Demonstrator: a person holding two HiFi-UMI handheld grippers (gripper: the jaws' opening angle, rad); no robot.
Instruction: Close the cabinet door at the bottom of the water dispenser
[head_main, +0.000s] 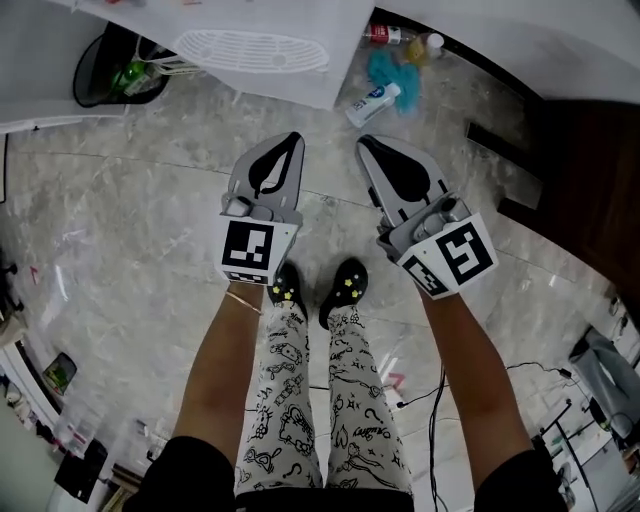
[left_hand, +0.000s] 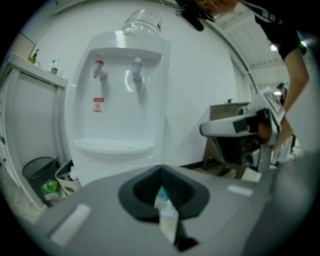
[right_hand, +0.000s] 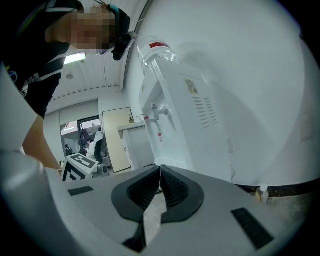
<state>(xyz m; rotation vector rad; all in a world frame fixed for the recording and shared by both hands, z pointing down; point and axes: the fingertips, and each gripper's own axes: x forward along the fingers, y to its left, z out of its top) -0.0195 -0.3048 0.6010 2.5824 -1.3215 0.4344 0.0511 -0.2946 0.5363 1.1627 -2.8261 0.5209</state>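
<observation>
Water dispenser (left_hand: 120, 100) against wall, upturned bottle (left_hand: 142, 22) on top; its bottom cabinet mostly hidden behind left gripper (left_hand: 161, 171); black bin (left_hand: 37, 172) beside dispenser holds green bottle (left_hand: 49, 188); left gripper, right gripper (right_hand: 160, 169) jaws pressed together, empty.

– Is the light good?
– Bright and even; a ceiling lamp (right_hand: 75, 58) glows in the right gripper view, and the white water dispenser (left_hand: 120, 100) looks washed out and soft.
– And the edges?
– Both gripper views curve into black corners; the left gripper (left_hand: 161, 171) blurs near the lens.
</observation>
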